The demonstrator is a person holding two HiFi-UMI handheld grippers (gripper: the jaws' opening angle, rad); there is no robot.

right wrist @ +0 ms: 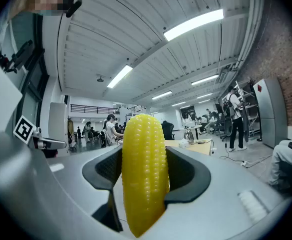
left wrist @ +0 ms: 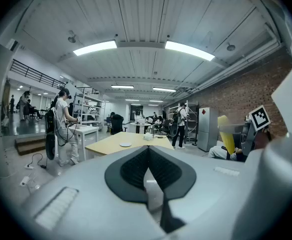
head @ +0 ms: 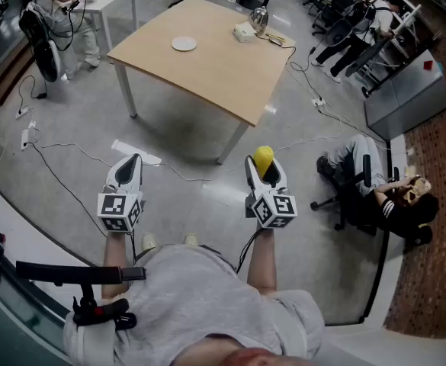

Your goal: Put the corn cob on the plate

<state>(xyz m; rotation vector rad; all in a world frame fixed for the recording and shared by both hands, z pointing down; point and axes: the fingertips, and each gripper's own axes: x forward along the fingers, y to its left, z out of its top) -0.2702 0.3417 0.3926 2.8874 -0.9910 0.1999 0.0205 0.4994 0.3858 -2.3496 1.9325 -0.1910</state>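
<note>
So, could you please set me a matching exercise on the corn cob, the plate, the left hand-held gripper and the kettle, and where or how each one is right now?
Things:
1. corn cob
2. plate
3. left hand-held gripper
4. metal kettle

Places or states:
A. lying flat and empty on the wooden table
B. jaws together, nothing between them
C. upright between the jaws of the right hand-held gripper
D. standing beside a white box near the table's far edge

Pairs: 1-C, 2-A, 3-B, 4-D
</note>
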